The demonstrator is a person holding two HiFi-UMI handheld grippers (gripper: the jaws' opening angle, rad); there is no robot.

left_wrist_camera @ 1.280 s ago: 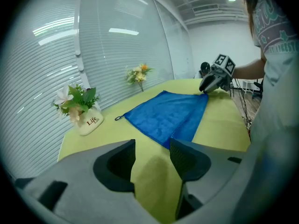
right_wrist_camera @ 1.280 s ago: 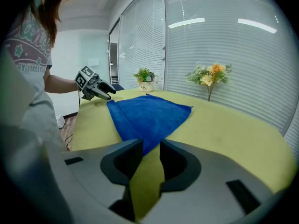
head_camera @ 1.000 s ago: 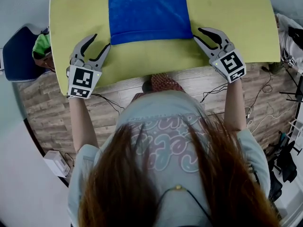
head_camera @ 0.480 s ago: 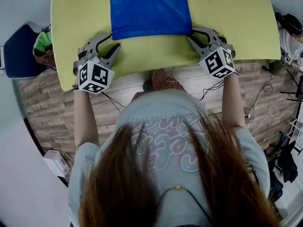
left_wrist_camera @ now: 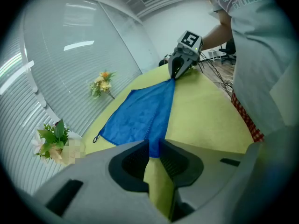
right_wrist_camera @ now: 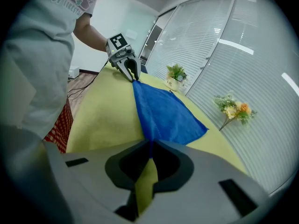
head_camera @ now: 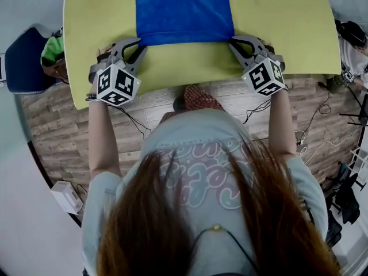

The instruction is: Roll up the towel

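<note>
The towel (head_camera: pixel 184 10) lies flat, unrolled. The left gripper (head_camera: pixel 140 45) and right gripper (head_camera: pixel 233 41) have just closed on its near corners; rolling remains.

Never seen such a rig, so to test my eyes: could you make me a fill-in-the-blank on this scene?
1. The ___ towel lies flat on the table.
2. The left claw and right claw, whose jaws have just been closing, each pinch a near ___ of it.
3. The towel is not yet ___.
Missing: blue; corner; rolled.
</note>
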